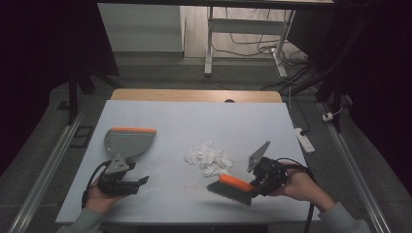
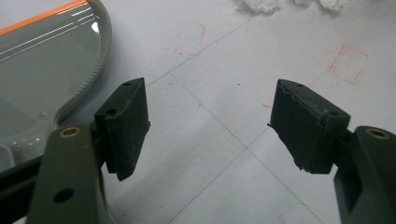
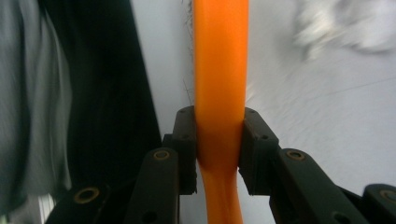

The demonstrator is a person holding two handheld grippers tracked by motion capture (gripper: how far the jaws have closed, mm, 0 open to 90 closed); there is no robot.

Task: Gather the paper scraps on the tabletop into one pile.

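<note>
Two tools are at work on a sweeping job that looks barely begun: the right tool [image 1: 253, 186] pinches the orange handle of a small brush [image 1: 232, 186], held low over the near side of the desk [image 1: 194, 116], while the left tool [image 1: 142, 181] rests with its jaws spread and nothing between them, just beside the grey dustpan [image 1: 128, 141]. The heap of white paper scraps [image 1: 209, 158] lies unswept mid-desk, between pan and brush, apart from both. By my reading, the brush is picked up; the pan is not yet taken, and all the sweeping and gathering remains. The high view lays out the whole arrangement and the gaps between things. The right gripper view confirms the grip, both pads pressed against the orange handle [image 3: 219, 93], with blurred scraps [image 3: 345, 28] beyond. The left gripper view shows the empty gap between the pads [image 2: 126, 126], the pan's ridged rim [image 2: 100, 56] close at the side, and faint red marks [image 2: 348, 63] on the desk.
</note>
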